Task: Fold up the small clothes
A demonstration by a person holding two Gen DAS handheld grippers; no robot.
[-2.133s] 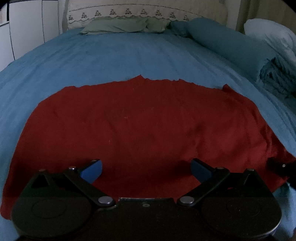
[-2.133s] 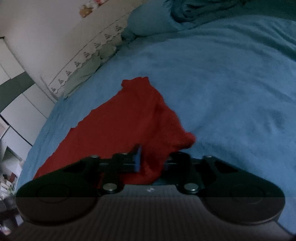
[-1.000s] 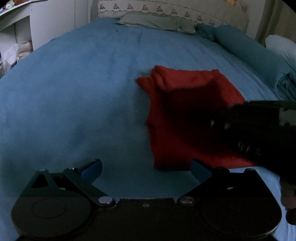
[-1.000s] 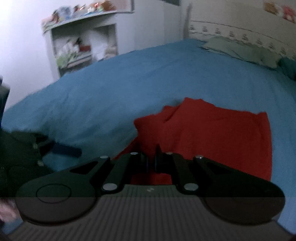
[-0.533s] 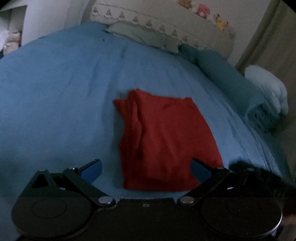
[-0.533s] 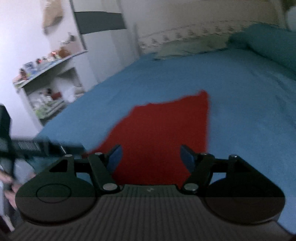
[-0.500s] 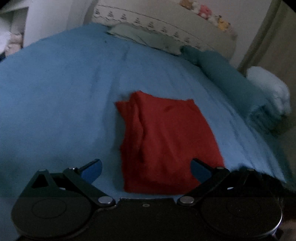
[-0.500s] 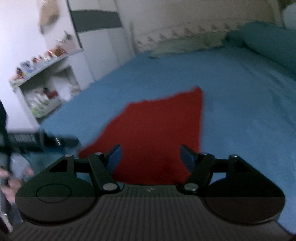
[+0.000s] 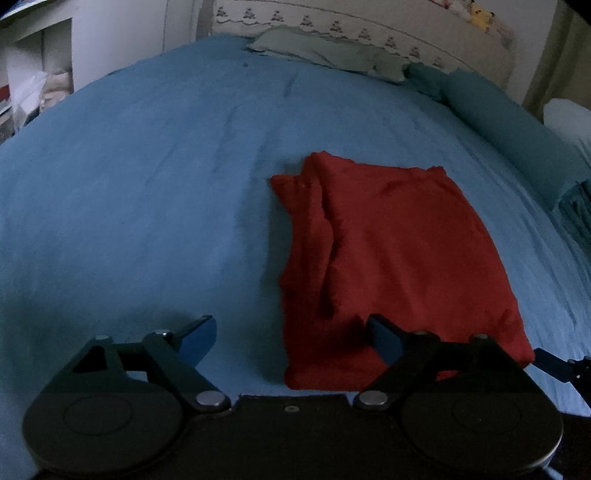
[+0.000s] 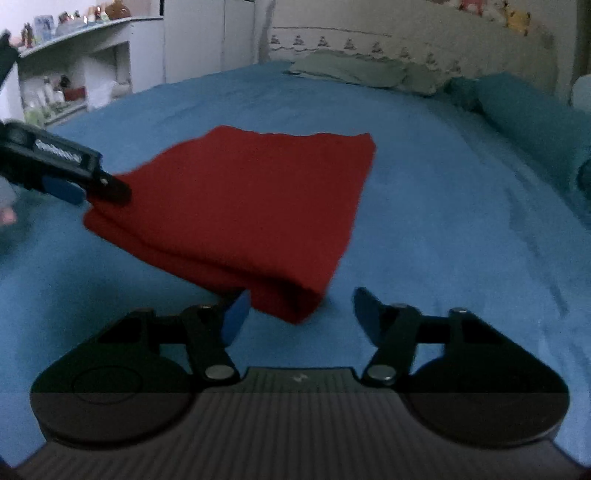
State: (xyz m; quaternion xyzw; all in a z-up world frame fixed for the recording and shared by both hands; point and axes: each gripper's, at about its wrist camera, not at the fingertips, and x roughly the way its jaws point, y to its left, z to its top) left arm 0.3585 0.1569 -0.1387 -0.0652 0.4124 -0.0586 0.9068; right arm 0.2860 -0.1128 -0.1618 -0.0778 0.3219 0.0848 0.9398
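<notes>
A red cloth (image 9: 399, 258) lies folded into a rectangle on the blue bedsheet (image 9: 129, 184), with loose layered edges along its left side. My left gripper (image 9: 291, 339) hovers at its near left corner. Its jaws are closing, one pad over the sheet and one over the cloth, neither pressing. In the right wrist view the red cloth (image 10: 251, 206) has its near folded corner between the jaws of my right gripper (image 10: 303, 317). Those jaws are closing too, and the right pad stands apart from the fabric. The left gripper (image 10: 88, 190) shows over the cloth's far left corner.
Pale green pillows (image 9: 332, 55) and a patterned headboard (image 9: 369, 29) are at the far end. A rolled teal blanket (image 9: 517, 136) runs along the right side. White shelves (image 10: 66, 85) with small items stand left of the bed. Blue sheet surrounds the cloth.
The cloth, spread wide earlier, is now folded over into a rectangle. My right gripper let go of it, drew back to the near corner, and its jaws have narrowed again.
</notes>
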